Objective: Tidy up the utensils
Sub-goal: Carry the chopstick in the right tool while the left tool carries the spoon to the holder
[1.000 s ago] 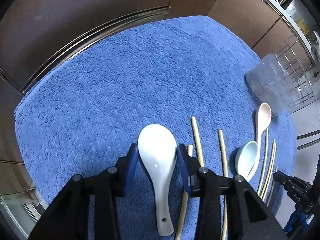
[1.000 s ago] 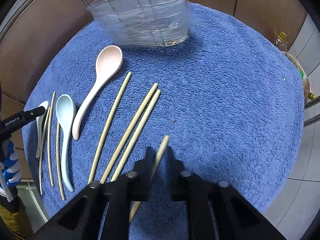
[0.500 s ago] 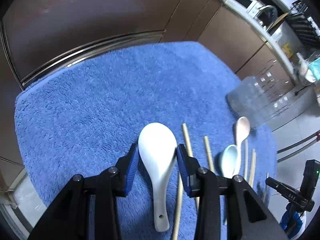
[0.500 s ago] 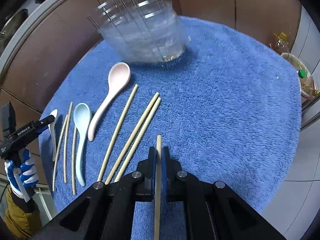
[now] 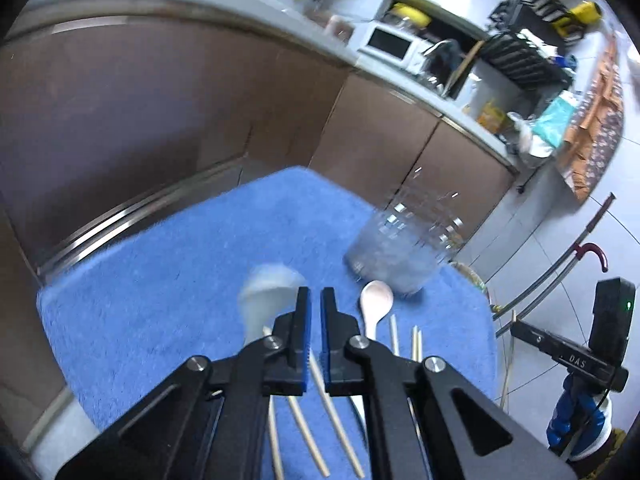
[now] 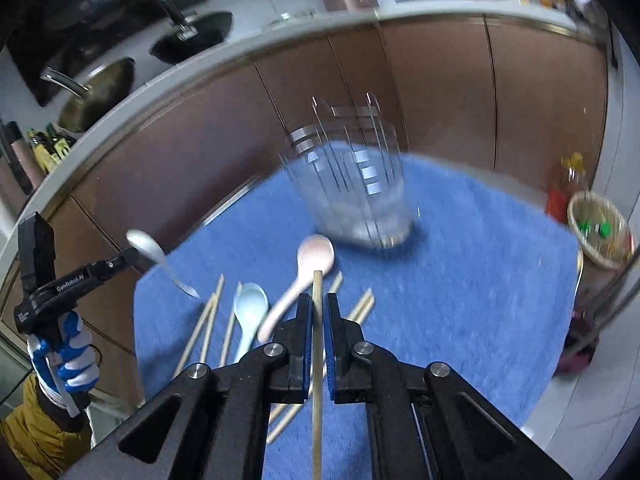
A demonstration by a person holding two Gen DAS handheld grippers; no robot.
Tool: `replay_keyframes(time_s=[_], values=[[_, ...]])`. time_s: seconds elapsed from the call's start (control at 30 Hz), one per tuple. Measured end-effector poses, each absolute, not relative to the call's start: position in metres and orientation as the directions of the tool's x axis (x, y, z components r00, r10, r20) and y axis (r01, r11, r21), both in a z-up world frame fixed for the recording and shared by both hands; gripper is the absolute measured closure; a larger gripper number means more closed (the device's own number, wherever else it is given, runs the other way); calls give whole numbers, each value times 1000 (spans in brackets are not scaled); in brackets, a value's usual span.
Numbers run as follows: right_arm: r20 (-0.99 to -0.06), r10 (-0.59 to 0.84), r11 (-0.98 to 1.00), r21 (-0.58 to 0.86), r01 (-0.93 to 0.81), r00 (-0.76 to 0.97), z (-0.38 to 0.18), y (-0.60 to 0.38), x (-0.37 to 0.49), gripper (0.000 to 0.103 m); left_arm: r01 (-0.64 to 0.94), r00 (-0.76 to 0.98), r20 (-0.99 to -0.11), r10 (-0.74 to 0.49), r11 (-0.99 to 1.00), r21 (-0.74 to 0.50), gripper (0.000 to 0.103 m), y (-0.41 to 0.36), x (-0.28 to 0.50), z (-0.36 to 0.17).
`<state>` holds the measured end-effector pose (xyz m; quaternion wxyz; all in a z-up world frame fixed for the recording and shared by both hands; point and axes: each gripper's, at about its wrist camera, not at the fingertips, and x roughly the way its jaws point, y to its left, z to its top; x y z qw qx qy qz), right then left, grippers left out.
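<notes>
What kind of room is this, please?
Most likely a home kitchen: a sink and a pan sit on the counter above brown cabinets, and a microwave stands further along.

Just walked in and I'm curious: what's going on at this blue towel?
A person is sorting utensils with two handheld grippers. The right gripper is shut on a chopstick above the blue towel. The left gripper is shut, empty; a blurred white spoon shows beside its fingers. Other spoons and chopsticks lie near a clear container.
</notes>
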<state>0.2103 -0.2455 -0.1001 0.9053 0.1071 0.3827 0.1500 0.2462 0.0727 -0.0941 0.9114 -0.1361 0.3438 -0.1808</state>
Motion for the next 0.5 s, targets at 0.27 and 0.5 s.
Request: replay_keyframes(time_s=[0.27,0.5], values=[[-635,373,922,335,-194,677,-95,-253,212,97,230,698,-596,-397,912,-339,99,80,257,-92],[-643,380,917,358,-177,666,-110,-260,218,97,108,626,-689,-365,916,-387,97,126,298,-139]])
